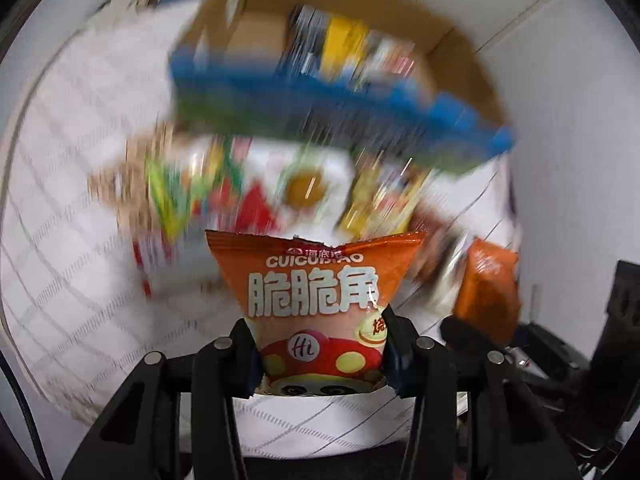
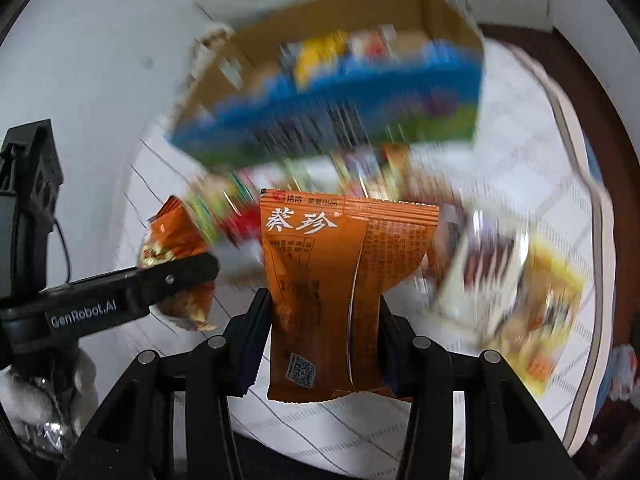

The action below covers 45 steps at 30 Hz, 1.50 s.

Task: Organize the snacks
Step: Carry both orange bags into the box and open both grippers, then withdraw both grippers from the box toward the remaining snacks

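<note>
We found each hand-held gripper closed on one snack packet. The left hand-held gripper (image 1: 320,354) pinched the lower part of an orange packet (image 1: 316,280), long axis running straight forward along the fingers; its face read "CUICUIJIAO" above three large white Chinese characters, with "Hi" on a red cartoon cap. The right hand-held gripper (image 2: 325,342) clamped a darker orange sachet (image 2: 340,280) the same way, back panel toward the camera, showing two white characters, fine print too small to read, and a QR code. The cardboard box (image 1: 448,64) with blue printed sides lay ahead of and above both packets, its opening facing the cameras and already holding some items, blurred. We judged the left hand-held gripper roughly as near to the box as the right. Loose snacks (image 2: 520,288) lay blurred on the white lined counter (image 1: 80,280) between. The left tool's body read "GenRobot.AI".
</note>
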### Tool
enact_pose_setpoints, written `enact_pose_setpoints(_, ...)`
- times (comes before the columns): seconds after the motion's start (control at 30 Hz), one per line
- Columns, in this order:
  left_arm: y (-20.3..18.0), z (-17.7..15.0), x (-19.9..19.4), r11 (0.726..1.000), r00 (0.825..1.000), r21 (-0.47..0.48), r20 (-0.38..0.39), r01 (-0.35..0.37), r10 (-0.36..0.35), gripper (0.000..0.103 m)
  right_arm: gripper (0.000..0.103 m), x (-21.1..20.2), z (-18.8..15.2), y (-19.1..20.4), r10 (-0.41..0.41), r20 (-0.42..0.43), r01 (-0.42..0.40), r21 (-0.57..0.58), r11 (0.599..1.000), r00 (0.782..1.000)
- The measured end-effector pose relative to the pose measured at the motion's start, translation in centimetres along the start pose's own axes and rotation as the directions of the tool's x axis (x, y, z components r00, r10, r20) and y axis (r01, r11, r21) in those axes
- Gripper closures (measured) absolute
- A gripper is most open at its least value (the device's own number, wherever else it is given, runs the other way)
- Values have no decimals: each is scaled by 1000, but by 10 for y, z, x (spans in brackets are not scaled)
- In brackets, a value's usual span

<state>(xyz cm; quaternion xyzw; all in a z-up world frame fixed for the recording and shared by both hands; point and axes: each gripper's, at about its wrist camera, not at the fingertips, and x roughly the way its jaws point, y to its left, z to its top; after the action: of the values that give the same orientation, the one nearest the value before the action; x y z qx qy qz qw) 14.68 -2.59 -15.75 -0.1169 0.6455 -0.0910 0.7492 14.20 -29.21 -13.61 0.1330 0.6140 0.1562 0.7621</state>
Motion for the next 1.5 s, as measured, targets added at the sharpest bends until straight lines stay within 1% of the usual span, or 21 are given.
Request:
enact_pose_setpoints(0.1,-13,47,-31,999,998,38,62,14,-17,59,53,-15,50,15,24,54,-24,-16,1000,998)
enact_pose_setpoints(0.17,-21,84,-41,998,996,57,84,0,-5,59,53,-26,90,18,-10,99,14,-45,999,995)
enact_pose_setpoints(0.23,-20,117,-42,998,995,60,99,-31,24,59,53,-23,130,19,-58,135,68,-65,996,989)
enact_pose_setpoints(0.27,-19,129,-39,997,994,58,101,-46,40,59,53,-19,146,18,-72,137,82,-68,994,988)
enact_pose_setpoints(0.33,-9,162,-27,997,995,49,79,-64,60,59,53,-10,185,15,-112,138,121,-61,991,984)
enact_pose_setpoints(0.4,2,195,-11,997,997,26,41,-69,68,59,53,2,216,8,-158,130,167,-59,984,979)
enact_pose_setpoints(0.47,10,225,10,994,994,27,12,-106,106,59,53,20,247,-1,-201,99,207,-55,977,975)
enact_pose_setpoints(0.53,17,248,28,990,990,29,-13,-139,139,59,53,37,273,-10,-239,69,243,-56,969,969)
enact_pose_setpoints(0.67,24,273,58,984,982,35,-60,-177,179,59,53,70,304,-27,-289,29,290,-69,954,957)
enact_pose_setpoints(0.8,30,288,76,981,978,34,-89,-189,191,59,53,90,320,-38,-314,1,313,-72,947,950)
enact_pose_setpoints(0.87,32,293,81,978,974,34,-93,-205,207,58,53,93,318,-41,-318,-9,316,-66,946,948)
enact_pose_setpoints(0.9,35,296,84,976,972,31,-94,-214,216,57,52,97,322,-45,-316,-21,315,-57,947,948)
enact_pose_setpoints(0.97,40,303,90,973,967,17,-108,-230,230,56,47,108,320,-49,-328,-57,326,-37,945,943)
enact_pose_setpoints(1.0,42,306,92,976,968,15,-125,-216,216,52,34,114,321,-52,-335,-77,333,-34,942,939)
enact_pose_setpoints(1.03,44,309,94,979,971,8,-128,-205,204,44,18,119,321,-53,-340,-88,338,-33,940,936)
enact_pose_setpoints(1.07,45,311,95,981,973,4,-128,-193,192,39,15,120,321,-55,-339,-90,337,-30,941,937)
enact_pose_setpoints(1.13,45,312,95,980,973,7,-121,-196,196,14,14,122,319,-55,-336,-96,335,-26,942,937)
enact_pose_setpoints(1.17,44,312,95,979,973,16,-114,-202,203,11,13,124,319,-54,-336,-96,335,-27,942,937)
enact_pose_setpoints(1.27,40,309,97,975,969,36,-112,-219,221,11,10,127,317,-53,-336,-95,335,-27,942,937)
enact_pose_setpoints(1.37,38,300,95,979,974,34,-101,-202,204,11,10,123,313,-55,-326,-87,326,-16,945,941)
enact_pose_setpoints(1.5,32,282,86,977,975,40,-66,-209,212,11,10,112,303,-52,-325,-60,325,-10,946,944)
